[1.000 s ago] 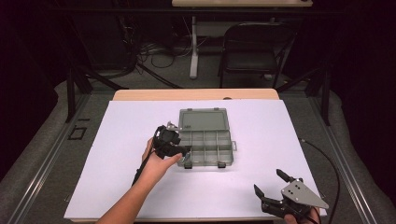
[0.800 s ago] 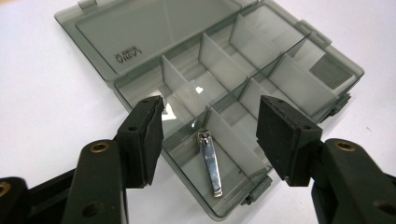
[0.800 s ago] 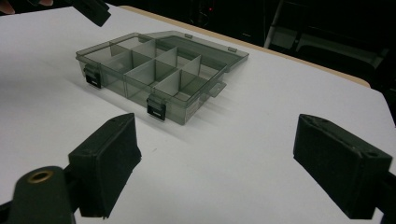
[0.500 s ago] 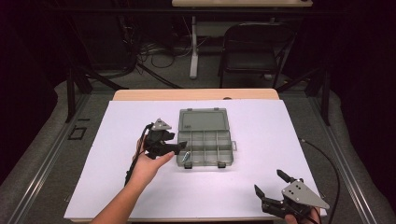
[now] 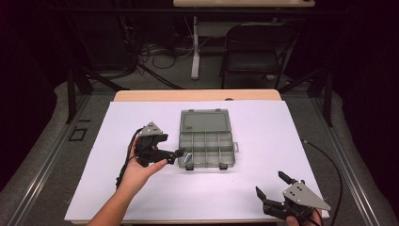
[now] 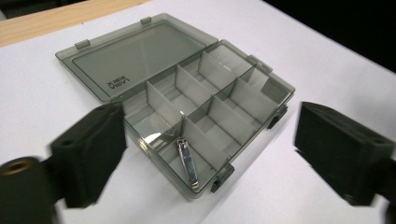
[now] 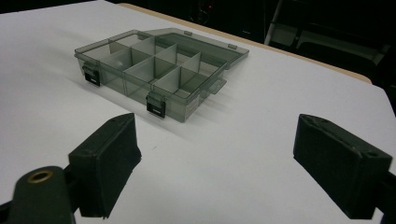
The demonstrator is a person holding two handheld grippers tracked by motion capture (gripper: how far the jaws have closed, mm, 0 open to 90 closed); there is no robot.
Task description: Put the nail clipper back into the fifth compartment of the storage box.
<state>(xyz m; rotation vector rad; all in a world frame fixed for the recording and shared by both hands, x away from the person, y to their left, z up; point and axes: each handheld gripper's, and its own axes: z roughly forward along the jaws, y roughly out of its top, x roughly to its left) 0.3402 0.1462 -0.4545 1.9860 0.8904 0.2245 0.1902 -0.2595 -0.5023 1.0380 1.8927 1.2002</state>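
— Where is the box?

— The grey compartment box point(image 5: 205, 141) lies near the middle of the white table point(image 5: 263, 188), its clear lid point(image 6: 135, 53) thrown flat open on the far side. A nail clipper point(image 6: 187, 162) rests in the near corner compartment on the left gripper's side — the other compartments look bare.

— And the left gripper?

— The left gripper point(image 5: 178, 153) hangs just beside the box's left edge, held in the person's left hand point(image 5: 141, 167), jaws spread wide with nothing between them.

— The right one?

— The right gripper point(image 5: 270, 186) sits at the table's near right corner, well apart from the box — jaws also wide apart, gripping nothing, pointed toward the latches point(image 7: 154, 103).
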